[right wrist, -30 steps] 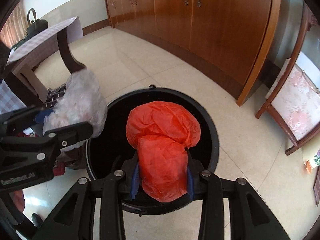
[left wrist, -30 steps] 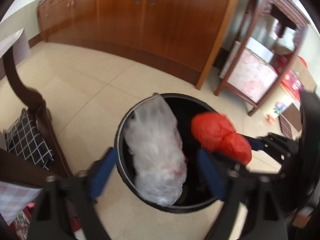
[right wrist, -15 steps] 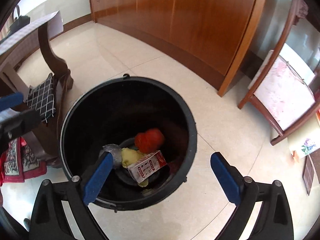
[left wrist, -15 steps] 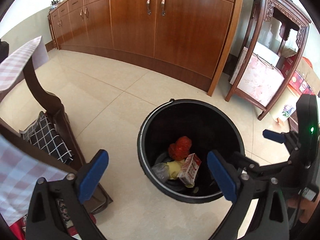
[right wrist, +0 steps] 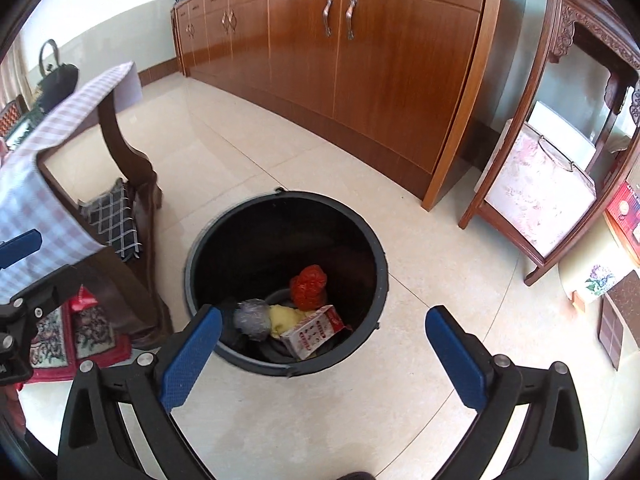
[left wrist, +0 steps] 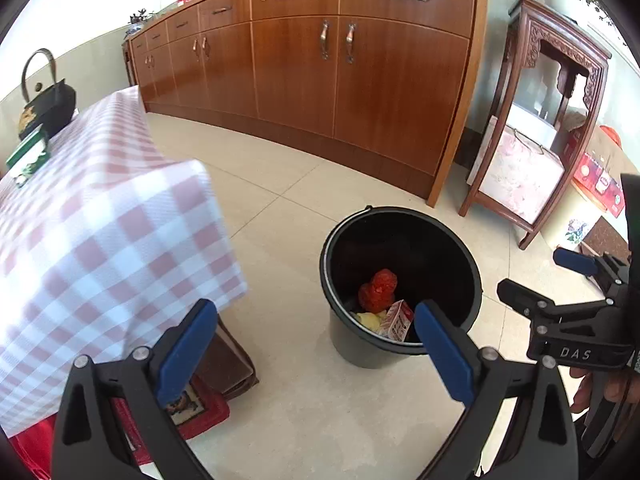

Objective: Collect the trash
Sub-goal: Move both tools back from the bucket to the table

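A black bucket (right wrist: 382, 268) stands on the tiled floor; it also shows in the left wrist view (left wrist: 476, 276). Inside lie a crumpled red bag (right wrist: 308, 286), a grey-clear bag ball (right wrist: 252, 318), a yellow lump (right wrist: 284, 318) and a small red-and-white carton (right wrist: 314, 332). The red bag (left wrist: 378, 290) and carton (left wrist: 398, 320) show in the left view too. My left gripper (left wrist: 316, 354) is open and empty, above and left of the bucket. My right gripper (right wrist: 320, 354) is open and empty, above the bucket's near rim.
A table with a pink checked cloth (left wrist: 100, 220) stands left of the bucket, with a black kettle (left wrist: 48, 104) on it. Wooden cabinets (right wrist: 360, 48) run along the back. A carved side stand (left wrist: 540, 128) is at the right. Cushions and mats (right wrist: 76, 332) lie under the table.
Both grippers opened and dropped their bags into the bucket: the left a clear bag, the right a red one. Both have since risen and drawn back from the bucket.
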`<state>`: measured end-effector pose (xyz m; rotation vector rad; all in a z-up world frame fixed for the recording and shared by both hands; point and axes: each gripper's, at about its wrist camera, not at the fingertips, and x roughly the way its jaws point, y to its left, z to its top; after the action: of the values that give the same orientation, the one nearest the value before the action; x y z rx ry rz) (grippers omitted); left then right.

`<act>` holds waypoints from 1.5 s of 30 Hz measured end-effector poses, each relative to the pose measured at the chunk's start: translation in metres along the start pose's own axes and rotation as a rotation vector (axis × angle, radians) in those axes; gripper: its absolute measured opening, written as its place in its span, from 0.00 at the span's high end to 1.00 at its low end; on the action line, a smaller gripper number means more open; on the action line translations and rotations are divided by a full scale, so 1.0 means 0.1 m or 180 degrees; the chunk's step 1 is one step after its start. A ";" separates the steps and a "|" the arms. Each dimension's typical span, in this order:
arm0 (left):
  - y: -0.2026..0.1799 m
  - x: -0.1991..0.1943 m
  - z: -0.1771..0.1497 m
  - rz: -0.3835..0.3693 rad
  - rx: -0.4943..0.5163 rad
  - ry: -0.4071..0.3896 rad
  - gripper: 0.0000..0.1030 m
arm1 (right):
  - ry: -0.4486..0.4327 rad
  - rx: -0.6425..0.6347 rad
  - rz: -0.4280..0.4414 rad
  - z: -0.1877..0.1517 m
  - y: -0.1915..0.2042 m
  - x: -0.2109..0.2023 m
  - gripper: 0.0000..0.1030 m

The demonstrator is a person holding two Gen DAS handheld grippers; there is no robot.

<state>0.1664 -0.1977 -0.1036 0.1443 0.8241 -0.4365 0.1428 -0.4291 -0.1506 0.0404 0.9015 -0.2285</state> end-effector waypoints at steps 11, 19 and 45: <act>0.26 -0.44 -0.09 0.0127 -0.0177 -0.0151 0.03 | -0.0302 -0.0024 0.0090 0.02 0.32 -0.40 0.00; 0.42 -0.69 -0.13 0.0230 -0.0242 -0.0296 0.03 | -0.0511 -0.0038 0.0211 0.04 0.60 -0.60 0.00; 1.97 -1.79 -0.66 0.1461 -0.1196 -0.0792 0.00 | -0.1103 -0.0749 0.1245 0.40 2.24 -1.25 0.00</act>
<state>0.0991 0.0560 -0.0247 -0.0704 0.5907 0.1345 0.1469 -0.1935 -0.0416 -0.0406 0.5548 0.2311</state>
